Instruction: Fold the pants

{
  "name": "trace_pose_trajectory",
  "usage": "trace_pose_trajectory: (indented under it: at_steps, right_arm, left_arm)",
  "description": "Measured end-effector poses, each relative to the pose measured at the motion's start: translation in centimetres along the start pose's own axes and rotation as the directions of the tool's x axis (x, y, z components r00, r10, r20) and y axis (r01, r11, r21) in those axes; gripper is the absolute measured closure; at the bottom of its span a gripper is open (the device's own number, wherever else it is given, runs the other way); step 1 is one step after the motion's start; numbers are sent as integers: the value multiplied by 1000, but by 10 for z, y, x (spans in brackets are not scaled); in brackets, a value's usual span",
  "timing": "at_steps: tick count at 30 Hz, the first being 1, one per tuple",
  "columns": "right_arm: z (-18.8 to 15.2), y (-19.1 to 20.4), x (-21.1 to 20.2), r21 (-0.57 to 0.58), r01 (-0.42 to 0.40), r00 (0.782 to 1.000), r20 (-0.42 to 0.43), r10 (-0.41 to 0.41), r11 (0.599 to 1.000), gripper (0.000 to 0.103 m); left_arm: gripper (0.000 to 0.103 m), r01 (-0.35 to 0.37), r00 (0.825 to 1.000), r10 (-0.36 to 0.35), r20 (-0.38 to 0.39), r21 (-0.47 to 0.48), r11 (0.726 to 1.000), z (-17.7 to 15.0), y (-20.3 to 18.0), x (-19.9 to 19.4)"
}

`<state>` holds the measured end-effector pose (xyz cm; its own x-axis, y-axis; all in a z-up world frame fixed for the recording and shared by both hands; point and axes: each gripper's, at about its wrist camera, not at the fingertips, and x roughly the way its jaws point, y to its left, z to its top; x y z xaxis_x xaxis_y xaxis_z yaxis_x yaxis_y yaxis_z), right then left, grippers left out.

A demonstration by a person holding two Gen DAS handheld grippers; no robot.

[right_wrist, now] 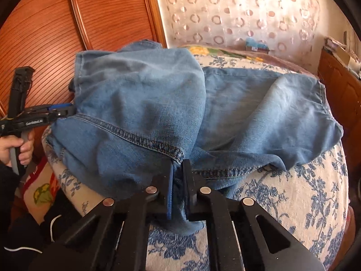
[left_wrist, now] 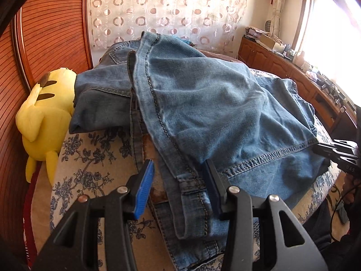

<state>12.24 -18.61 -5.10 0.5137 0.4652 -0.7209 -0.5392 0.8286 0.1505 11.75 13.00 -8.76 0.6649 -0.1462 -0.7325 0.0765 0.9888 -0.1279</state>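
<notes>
The right tongs pinch the jeans hem; the left tongs, half-open, straddle a fold unclamped, which may slip free.

left wrist cam sat close over the jeans, angled down along the bed toward the curtain, right wrist cam just as near, same heading, both shared jeans, curtain
</notes>
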Motion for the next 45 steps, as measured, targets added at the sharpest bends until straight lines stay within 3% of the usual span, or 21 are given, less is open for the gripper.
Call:
trace_pose_trajectory:
  at_steps: [9, 17, 21, 32, 36, 37, 42, 45]
  right_arm:
    - [-13, 3, -13, 6, 8, 1000, 7, -8, 1000, 95]
    - [14, 5, -24, -7, 28, 995, 96, -27, 1000, 72]
    - [38, 10, -12, -30, 36, 992, 126, -32, 999, 62]
    - [45, 12, 52, -49, 53, 997, 52, -51, 997, 60]
    - [38, 7, 61, -37, 44, 999, 25, -43, 998, 60]
    - [38, 6, 60, -34, 41, 999, 29, -40, 999, 59]
    - [35, 5, 62, -24, 41, 999, 32, -41, 999, 59]
    - [34, 6, 61, -22, 50, 998, 36, -49, 999, 59]
  left_arm:
    - [59, 8, 1000, -8, 23, 2, 1000, 1, 1, -9]
    - [59, -4, 995, 2, 103, 25, 1000, 30, 0, -27]
    - [59, -20, 991, 16, 132, 28, 999, 54, 5, -27]
    - [60, -20, 992, 17, 127, 17, 1000, 108, 20, 7]
    - [76, -30, 993, 28, 115, 17, 999, 117, 22, 17]
    - [85, -29, 993, 26, 119, 24, 999, 118, 20, 18]
    - [87, -20, 988, 20, 155, -5, 1000, 124, 22, 16]
    - [87, -52, 983, 63, 174, -71, 996, 129, 34, 16]
